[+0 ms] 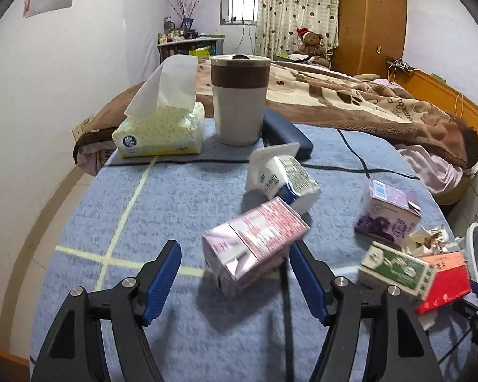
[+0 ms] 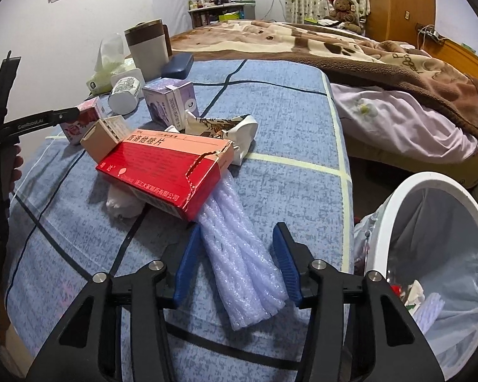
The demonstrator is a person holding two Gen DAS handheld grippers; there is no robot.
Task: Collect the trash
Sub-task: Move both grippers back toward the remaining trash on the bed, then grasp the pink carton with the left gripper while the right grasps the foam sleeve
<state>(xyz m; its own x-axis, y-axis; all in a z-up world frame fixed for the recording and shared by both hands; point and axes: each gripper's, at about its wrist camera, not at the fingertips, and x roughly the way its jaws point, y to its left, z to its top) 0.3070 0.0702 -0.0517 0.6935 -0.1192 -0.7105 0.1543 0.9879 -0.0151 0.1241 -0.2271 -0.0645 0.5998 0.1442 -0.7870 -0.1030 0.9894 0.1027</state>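
My left gripper (image 1: 235, 256) is open around a pink carton (image 1: 255, 245) that lies tilted on the blue cloth; its jaws stand apart on both sides, the right one close to it. My right gripper (image 2: 237, 245) is open astride a roll of white bubble wrap (image 2: 242, 254). A torn red medicine box (image 2: 165, 172) rests across the wrap's far end. A white-blue carton (image 1: 286, 178), a purple box (image 1: 388, 213), a green-white box (image 1: 395, 267) and a crumpled wrapper (image 2: 226, 127) lie nearby. A white lined bin (image 2: 436, 254) stands at the right, with trash inside.
A tissue pack (image 1: 161, 127), a lidded cup (image 1: 239, 98) and a dark blue case (image 1: 286, 133) stand at the table's far end. A bed with a brown blanket (image 2: 334, 44) lies beyond. The left gripper's arm shows at the right view's left edge (image 2: 32, 124).
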